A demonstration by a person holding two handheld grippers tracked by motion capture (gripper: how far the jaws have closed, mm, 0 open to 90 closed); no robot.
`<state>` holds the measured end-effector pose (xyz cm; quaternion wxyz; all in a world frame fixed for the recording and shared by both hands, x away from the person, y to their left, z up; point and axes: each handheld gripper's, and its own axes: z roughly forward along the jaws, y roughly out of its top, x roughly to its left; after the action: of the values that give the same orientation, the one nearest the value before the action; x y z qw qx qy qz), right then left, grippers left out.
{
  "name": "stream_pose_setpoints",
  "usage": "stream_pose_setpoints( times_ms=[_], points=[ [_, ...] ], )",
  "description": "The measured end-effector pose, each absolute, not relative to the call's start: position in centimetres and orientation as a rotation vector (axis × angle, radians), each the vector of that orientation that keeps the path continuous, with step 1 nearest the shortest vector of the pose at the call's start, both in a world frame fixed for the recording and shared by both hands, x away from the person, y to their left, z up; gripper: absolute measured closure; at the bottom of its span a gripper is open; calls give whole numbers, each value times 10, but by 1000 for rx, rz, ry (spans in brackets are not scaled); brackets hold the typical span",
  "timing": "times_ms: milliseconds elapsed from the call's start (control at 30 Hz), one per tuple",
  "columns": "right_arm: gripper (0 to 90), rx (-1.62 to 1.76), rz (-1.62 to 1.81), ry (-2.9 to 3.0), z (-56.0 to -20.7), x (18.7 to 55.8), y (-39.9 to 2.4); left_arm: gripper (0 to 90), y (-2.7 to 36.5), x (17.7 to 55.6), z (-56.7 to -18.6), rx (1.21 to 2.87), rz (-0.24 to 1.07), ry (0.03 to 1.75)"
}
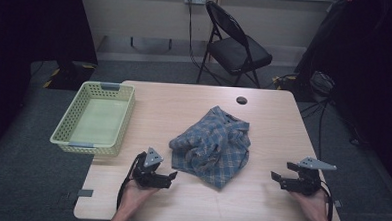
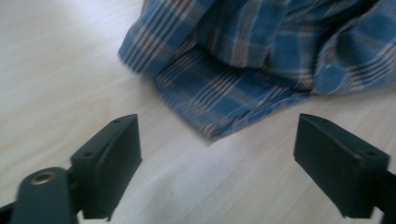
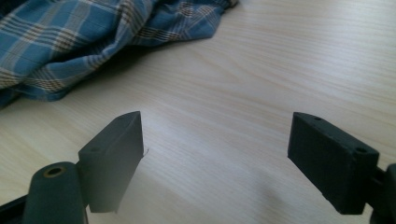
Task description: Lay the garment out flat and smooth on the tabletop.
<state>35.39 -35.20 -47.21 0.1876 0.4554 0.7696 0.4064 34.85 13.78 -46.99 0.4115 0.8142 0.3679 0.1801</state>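
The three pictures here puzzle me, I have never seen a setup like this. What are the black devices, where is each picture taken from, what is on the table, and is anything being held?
No robot here: a person holds a hand-held two-jaw tool in each hand. The high view looks down from above the person's side of the table. There the left tool sits at the left and the right tool at the right.

The other two pictures come from small cameras riding on the tools, each looking along its own two black jaws.

On the table lie a crumpled blue plaid shirt and, at the left edge, a pale green basket, which looks empty.

Nothing is held. Both tools have their jaws open over bare wood, the left one pointing at the shirt's near corner.
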Motion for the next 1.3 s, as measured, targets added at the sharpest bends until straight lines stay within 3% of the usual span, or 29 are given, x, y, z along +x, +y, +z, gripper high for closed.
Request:
stream_pose_setpoints(
  times_ms=[567,967,1300],
  points=[
    [224,1219,1317,2190,-449,353,-327,159,90,335,-436,2065,423,727],
    [324,1124,1353,2201,-427,374,-305,160,44,370,-397,2031,429,669],
    [409,1079,1357,2260,-426,396,-270,196,18,397,-408,2063,438,691]
  ],
)
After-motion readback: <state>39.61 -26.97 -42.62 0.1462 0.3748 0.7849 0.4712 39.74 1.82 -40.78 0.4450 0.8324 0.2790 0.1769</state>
